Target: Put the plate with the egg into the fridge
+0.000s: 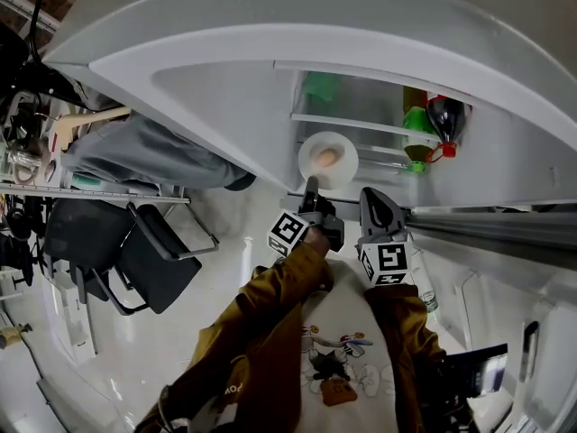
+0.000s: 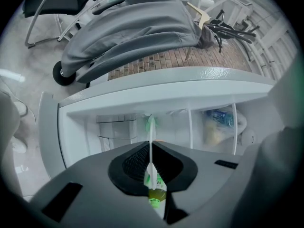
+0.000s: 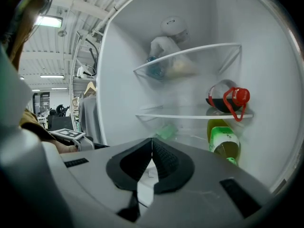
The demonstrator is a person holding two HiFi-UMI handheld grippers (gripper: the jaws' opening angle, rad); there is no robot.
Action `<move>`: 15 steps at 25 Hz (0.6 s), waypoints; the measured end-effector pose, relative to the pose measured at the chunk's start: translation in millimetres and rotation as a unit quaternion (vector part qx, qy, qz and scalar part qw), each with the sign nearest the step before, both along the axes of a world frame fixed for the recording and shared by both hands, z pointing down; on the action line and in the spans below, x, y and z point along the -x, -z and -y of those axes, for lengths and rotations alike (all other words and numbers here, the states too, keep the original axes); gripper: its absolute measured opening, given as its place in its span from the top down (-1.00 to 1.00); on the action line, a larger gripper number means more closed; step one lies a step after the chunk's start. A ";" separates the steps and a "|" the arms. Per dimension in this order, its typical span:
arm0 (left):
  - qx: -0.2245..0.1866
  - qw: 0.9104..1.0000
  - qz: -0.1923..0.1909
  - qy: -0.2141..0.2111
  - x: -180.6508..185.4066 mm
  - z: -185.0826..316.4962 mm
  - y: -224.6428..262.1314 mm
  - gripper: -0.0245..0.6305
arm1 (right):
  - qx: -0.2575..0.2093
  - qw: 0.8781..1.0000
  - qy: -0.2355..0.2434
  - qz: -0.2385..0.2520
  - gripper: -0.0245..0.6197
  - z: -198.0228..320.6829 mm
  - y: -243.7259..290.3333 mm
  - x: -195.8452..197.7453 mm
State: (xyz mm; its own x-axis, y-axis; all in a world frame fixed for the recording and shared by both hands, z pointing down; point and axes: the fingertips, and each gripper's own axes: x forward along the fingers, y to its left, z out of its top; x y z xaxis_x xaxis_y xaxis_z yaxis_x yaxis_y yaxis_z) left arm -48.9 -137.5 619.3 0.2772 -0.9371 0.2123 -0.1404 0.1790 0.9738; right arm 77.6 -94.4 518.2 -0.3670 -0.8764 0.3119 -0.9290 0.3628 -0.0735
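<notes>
A white plate (image 1: 343, 175) with a brown egg (image 1: 327, 158) on it hangs tilted at the open fridge (image 1: 379, 106), level with a middle shelf (image 1: 361, 126). My left gripper (image 1: 312, 185) is shut on the plate's near rim from below. In the left gripper view the plate (image 2: 151, 127) shows edge-on as a thin white line pinched in the left gripper (image 2: 151, 146). My right gripper (image 1: 370, 197) is just right of the plate, jaws shut and empty. In the right gripper view, the right gripper (image 3: 152, 145) points into the fridge with its tips touching.
Inside the fridge are a dark bottle with a red cap (image 3: 227, 99), a green bottle (image 3: 223, 144) below it, and a bagged item (image 3: 166, 56) on the upper shelf. The fridge door (image 1: 514, 332) stands open at right. A black chair (image 1: 153, 255) is at left.
</notes>
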 end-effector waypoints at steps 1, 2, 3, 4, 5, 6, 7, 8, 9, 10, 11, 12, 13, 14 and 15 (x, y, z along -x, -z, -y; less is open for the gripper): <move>-0.001 1.000 -0.002 0.002 0.0 0.6 -0.6 0.86 | -0.001 1.000 0.000 -0.003 0.91 2.2 -2.0 0.7; 0.000 1.000 0.000 0.002 0.2 0.9 -1.8 0.86 | -0.001 1.000 0.001 -0.004 0.91 4.0 -4.1 1.7; 0.002 1.000 0.002 0.001 0.2 1.3 -2.9 0.86 | -0.001 1.000 0.002 -0.004 0.91 5.4 -6.0 2.7; 0.002 1.000 0.003 -0.001 -0.5 2.2 -3.4 0.86 | 0.000 1.000 0.004 -0.003 0.91 6.4 -7.9 3.7; 0.002 1.000 0.003 -0.003 -1.3 3.6 -3.7 0.86 | 0.000 1.000 0.007 -0.001 0.91 7.0 -9.9 4.6; 0.001 1.000 0.003 -0.003 -1.6 5.2 -4.3 0.86 | 0.001 1.000 0.009 0.001 0.91 7.2 -12.2 5.1; 0.000 1.000 0.004 -0.002 -1.0 6.8 -5.6 0.86 | 0.003 1.000 0.010 0.004 0.91 7.4 -15.0 5.6; 0.000 1.000 0.006 0.001 0.5 8.3 -7.4 0.86 | 0.004 1.000 0.011 0.005 0.91 7.6 -17.7 6.0; 0.000 1.000 0.009 0.003 2.3 9.7 -9.3 0.86 | 0.006 1.000 0.011 0.006 0.91 8.0 -20.0 6.5; 0.001 1.000 0.012 0.005 4.1 10.8 -11.2 0.86 | 0.009 1.000 0.011 0.006 0.91 8.6 -21.6 7.1; 0.003 1.000 0.015 0.007 5.4 11.7 -13.1 0.86 | 0.011 1.000 0.011 0.006 0.91 9.4 -23.0 7.5; 0.005 1.000 0.017 0.007 5.7 12.7 -15.1 0.86 | 0.014 1.000 0.010 0.007 0.91 10.4 -24.6 7.4; 0.006 1.000 0.018 0.007 4.6 14.4 -17.0 0.86 | 0.018 1.000 0.007 0.009 0.91 11.6 -26.3 6.6; 0.007 1.000 0.018 0.006 2.7 16.3 -18.8 0.86 | 0.021 1.000 0.005 0.012 0.91 12.7 -27.8 5.4; 0.006 1.000 0.019 0.005 0.9 18.2 -20.3 0.86 | 0.023 1.000 0.004 0.015 0.91 13.7 -28.8 4.6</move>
State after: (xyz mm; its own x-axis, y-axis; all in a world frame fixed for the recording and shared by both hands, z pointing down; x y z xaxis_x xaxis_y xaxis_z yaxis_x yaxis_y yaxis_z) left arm -49.8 -155.8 639.6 0.2586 -0.9372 0.2342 -0.1749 0.1930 0.9655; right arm 73.0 -108.0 546.9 -0.3833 -0.8586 0.3403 -0.9233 0.3657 -0.1172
